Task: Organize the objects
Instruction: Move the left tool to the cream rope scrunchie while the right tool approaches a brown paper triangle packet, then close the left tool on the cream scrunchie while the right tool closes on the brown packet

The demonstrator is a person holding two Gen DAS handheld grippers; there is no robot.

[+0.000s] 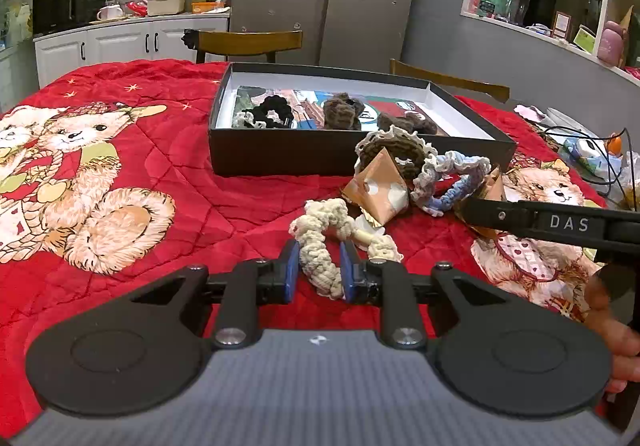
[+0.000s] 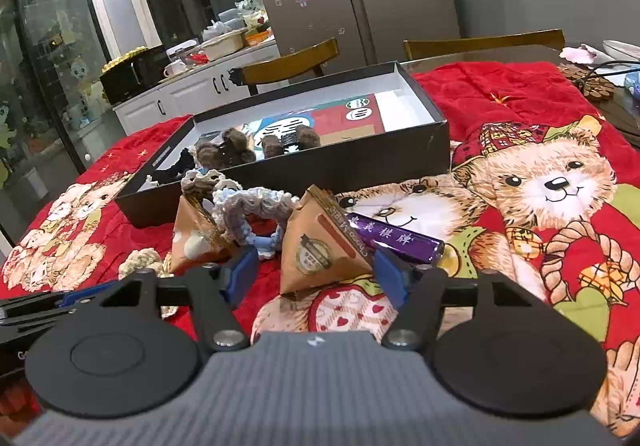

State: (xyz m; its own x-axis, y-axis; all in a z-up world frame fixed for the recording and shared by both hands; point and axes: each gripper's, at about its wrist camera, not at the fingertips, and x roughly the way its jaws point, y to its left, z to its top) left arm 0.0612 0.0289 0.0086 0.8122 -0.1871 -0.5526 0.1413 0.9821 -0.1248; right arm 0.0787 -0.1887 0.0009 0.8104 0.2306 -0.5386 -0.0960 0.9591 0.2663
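Kitchen-dining room: grey fridge and white cabinets at the top of both views, wooden chairs behind the table. The table carries a red quilted cloth (image 1: 160,173) printed with teddy bears. A shallow black box (image 1: 280,155) with white inner walls sits upper centre in the left wrist view; inside are a black scrunchie (image 1: 272,109) at its left end and brown crocheted pieces (image 1: 342,111) in the middle, on a printed sheet.

Left gripper (image 1: 319,272), lower centre of its view, is closed down narrow on a cream crocheted scrunchie (image 1: 320,242); both blue pads press its loop, which lies on the cloth. Up and right of it is a pile: an orange pyramid-shaped paper packet (image 1: 378,189), a brown scrunchie with cream edging (image 1: 396,149) leaning behind it against the box front, and a blue-and-white scrunchie (image 1: 448,181) touching the packet's right side.

Right gripper (image 2: 316,278), lower centre of its own view, stands partly open around a second orange pyramid packet (image 2: 320,246). The right pad is at the packet's lower right corner; the left pad stands clear, with red cloth showing in the gap. A purple box with white characters (image 2: 396,244) lies just behind this packet, right of centre. In the left wrist view the right gripper's black finger marked DAS enters from the right edge, a hand (image 1: 616,330) behind it.
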